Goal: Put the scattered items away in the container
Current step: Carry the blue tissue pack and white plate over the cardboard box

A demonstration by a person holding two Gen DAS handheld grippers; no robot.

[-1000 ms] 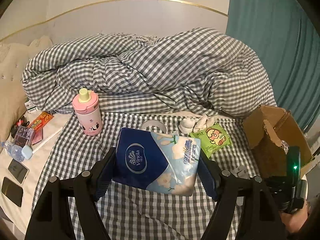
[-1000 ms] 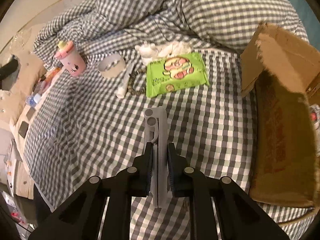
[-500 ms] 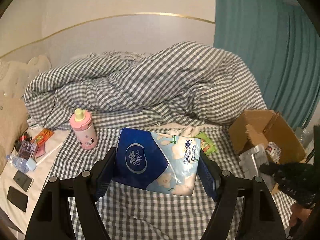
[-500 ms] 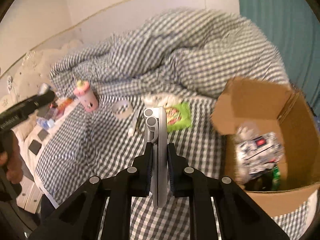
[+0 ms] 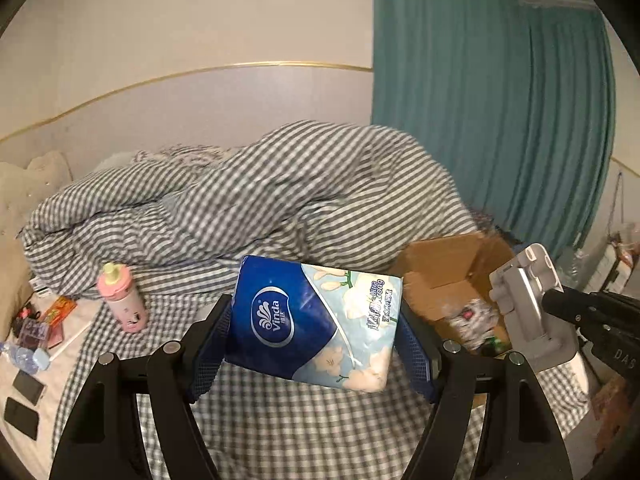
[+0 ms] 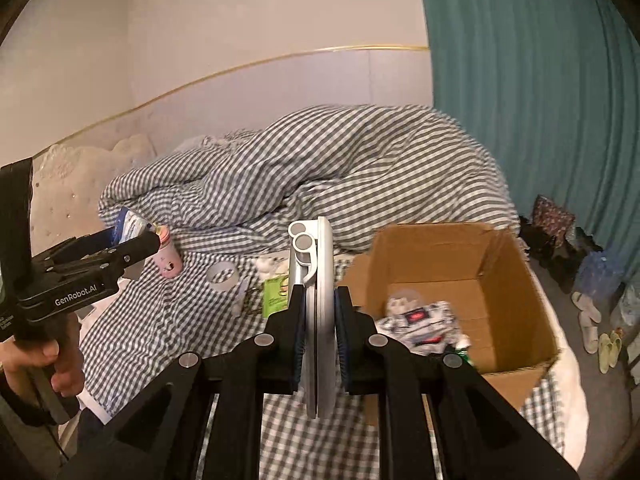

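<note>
Cardboard box (image 6: 500, 280) sits open at the right edge of the bed (image 6: 152, 320), and it is the container here. Inside it: a crumpled white printed packet (image 6: 420, 316) and some green item beside it, too small to identify. So the tidy-up reads as part done. Left hand-held gripper (image 5: 316, 344): jaws wide apart, pressed on both ends of a blue Vinda tissue pack (image 5: 316, 320), which hangs clear of the bedding, left of the box. Right hand-held gripper (image 6: 320, 328): jaws nearly together, clamped on a flat white folding stand (image 6: 318, 280) held edge-on, its tip up. In the left wrist view the stand (image 5: 528, 312) appears over the near right rim of the box (image 5: 448, 272). Neither carried item is in the box yet; judgement: both are in transit toward it, the stand nearer. Left on the gingham sheet: pink bottle (image 5: 122, 300), tape roll (image 6: 222, 276), green snack packet (image 6: 276, 292), a small white object (image 6: 270, 264) behind it, something thin beside the tape that I cannot resolve. Small clutter and dark phones (image 5: 24, 384) lie at the far left bed edge; unclear whether they belong to the task. Estimate: under half complete, several pickups remaining.
</note>
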